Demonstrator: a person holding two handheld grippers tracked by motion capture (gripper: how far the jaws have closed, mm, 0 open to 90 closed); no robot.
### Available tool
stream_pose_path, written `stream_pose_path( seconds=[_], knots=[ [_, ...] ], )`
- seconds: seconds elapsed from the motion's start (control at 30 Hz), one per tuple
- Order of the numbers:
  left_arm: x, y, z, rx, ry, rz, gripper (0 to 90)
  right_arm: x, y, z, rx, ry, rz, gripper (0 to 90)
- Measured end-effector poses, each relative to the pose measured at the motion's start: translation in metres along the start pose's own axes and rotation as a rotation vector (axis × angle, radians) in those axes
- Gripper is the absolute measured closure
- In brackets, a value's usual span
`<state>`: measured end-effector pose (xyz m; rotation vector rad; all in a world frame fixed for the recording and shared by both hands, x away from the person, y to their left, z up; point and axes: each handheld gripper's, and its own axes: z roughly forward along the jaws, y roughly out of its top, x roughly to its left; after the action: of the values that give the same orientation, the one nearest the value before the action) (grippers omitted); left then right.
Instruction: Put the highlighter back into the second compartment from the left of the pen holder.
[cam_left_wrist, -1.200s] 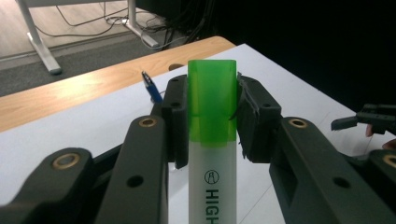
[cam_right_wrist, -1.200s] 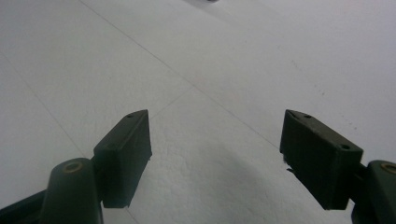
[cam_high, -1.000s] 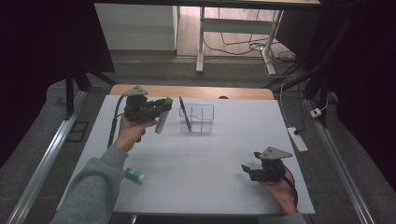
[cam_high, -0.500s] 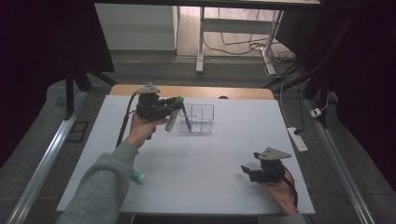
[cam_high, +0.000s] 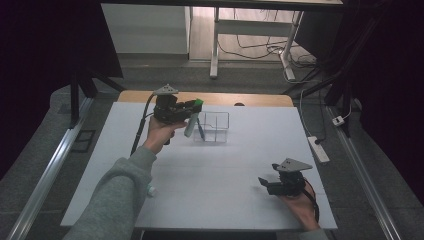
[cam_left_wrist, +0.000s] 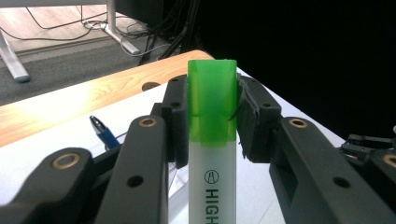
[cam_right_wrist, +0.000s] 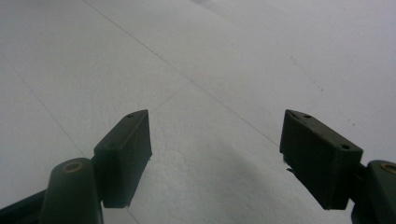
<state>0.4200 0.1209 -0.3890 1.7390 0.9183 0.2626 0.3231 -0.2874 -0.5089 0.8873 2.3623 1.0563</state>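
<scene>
Your left hand-held gripper (cam_high: 192, 111) is clamped on the highlighter (cam_left_wrist: 211, 140), carrying it just left of the clear bin (cam_high: 212, 127) — the delivery step. Next, bring the highlighter over the bin's opening beside the pen (cam_left_wrist: 103, 133) and release. Your right hand-held gripper (cam_right_wrist: 215, 158) rests well away from the bin — jaws apart, empty.

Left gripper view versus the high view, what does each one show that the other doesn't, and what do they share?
Left gripper view alone: black lettering on the highlighter's white barrel, and both pads pressed on its green cap. High view alone: the person's grey sleeve, the right tongs open low over the white table, and a small item lying by the sleeve. Shared: the left tongs gripping the highlighter, the blue pen in the clear box, the wooden strip along the table's far edge.
</scene>
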Motion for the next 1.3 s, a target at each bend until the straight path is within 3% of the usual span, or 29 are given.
stream_pose_path(
  seconds=[0.6,1.3],
  knots=[
    [0.003,0.009,0.032,-0.010,0.029,0.032,66.1,0.000,0.000,0.001,0.010,-0.007,-0.004,24.6],
    [-0.001,0.030,0.063,-0.017,0.034,0.074,66.0,-0.001,-0.001,0.001,0.014,-0.006,0.002,24.6]
  ],
)
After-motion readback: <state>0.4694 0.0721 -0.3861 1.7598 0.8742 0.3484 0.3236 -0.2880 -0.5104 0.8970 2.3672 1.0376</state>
